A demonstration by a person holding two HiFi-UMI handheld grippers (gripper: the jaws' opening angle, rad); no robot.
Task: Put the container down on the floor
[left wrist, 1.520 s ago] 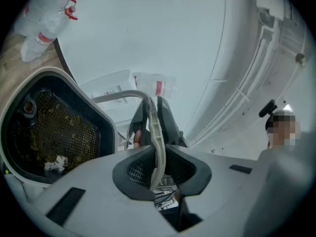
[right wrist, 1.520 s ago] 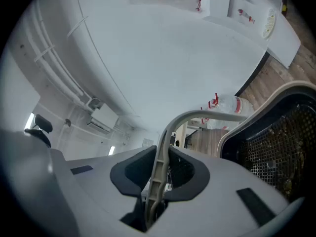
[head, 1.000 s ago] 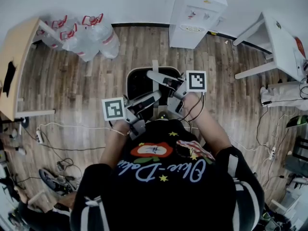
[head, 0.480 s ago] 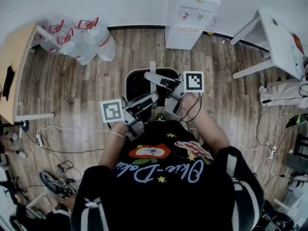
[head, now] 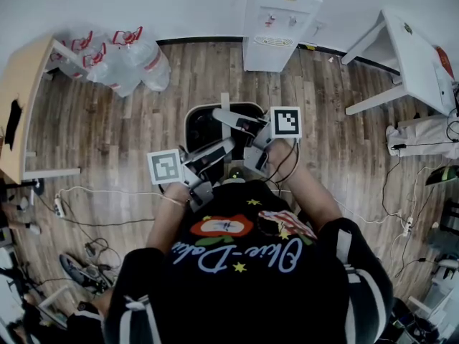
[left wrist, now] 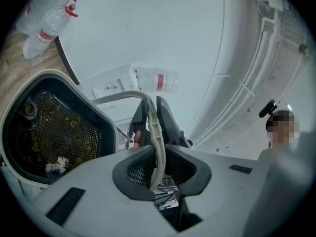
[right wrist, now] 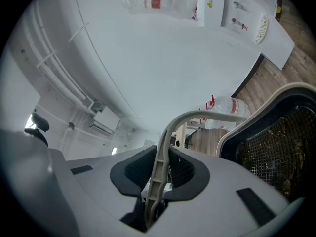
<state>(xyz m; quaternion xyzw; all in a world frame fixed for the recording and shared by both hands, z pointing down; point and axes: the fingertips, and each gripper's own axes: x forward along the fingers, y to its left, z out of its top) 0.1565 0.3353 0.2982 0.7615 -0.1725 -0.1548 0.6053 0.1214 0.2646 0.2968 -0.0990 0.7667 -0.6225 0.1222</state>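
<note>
- At the far left a wooden table [head: 20,84] stands by the wall, with bagged water bottles [head: 122,54] beside it. Both are well apart from the work, so the plank floor [head: 107,131] in front of the person is free as a landing spot.
- The left gripper [left wrist: 157,168] has its jaws narrowed onto the pale handle [left wrist: 147,115] of the container, with the strip pinched between the dark pads. The grip sits low on the handle's left end, likely so that side of the load cannot swing.
- The container [head: 191,120], a cream-rimmed bin with a black mesh inner holding yellowish scraps, hangs in front of the person's chest, between the two grippers and over bare floor. The head view does not show whether its base touches the boards; I judge it is not yet set down, since both grips are on it.
- The right gripper [right wrist: 160,176] is likewise clamped on the handle, at its other end. Holding both ends probably keeps the bin level while it goes down.
- Further right, a white water dispenser [head: 278,20] stands against the wall and a white table [head: 416,52] to its right, both clear of the drop area.
- Next comes lowering until the base rests, then releasing; letting go early risks tipping the scraps out.
</note>
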